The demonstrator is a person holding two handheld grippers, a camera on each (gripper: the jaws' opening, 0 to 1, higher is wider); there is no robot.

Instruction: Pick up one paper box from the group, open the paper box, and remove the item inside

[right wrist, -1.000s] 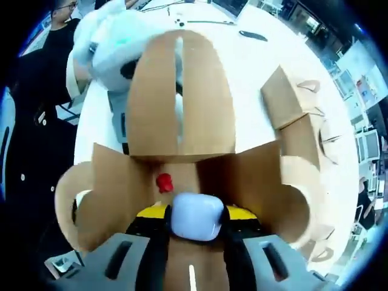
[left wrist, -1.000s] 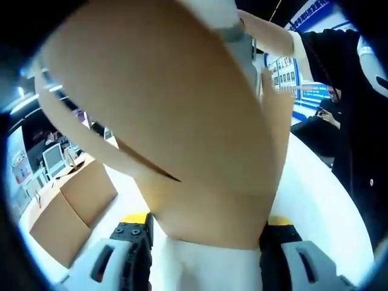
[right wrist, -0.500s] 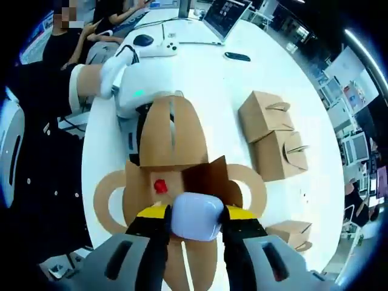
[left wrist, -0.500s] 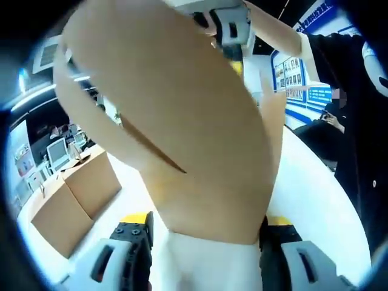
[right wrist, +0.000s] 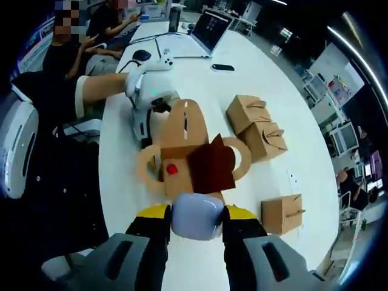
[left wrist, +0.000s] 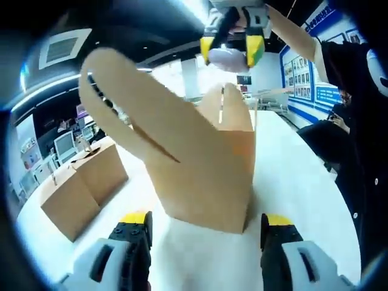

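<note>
An open brown paper box stands on the white table, its flaps spread, just ahead of my left gripper. The jaws stand wide apart with a small gap to the box on each side. From above, the box shows a small red thing inside. My right gripper is shut on a pale rounded case and hangs well above the box. In the left gripper view, the right gripper holds the case over the box top. The left gripper sits at the box's far side.
Two closed paper boxes lie beside the open one and a third nearer; two of them also appear to the left. A laptop, a phone and a mouse lie at the far end. People sit along the table's left side.
The right gripper has risen away from the box with the case in it. In the left gripper view the box has drawn back from the camera and no longer spans the jaws.
</note>
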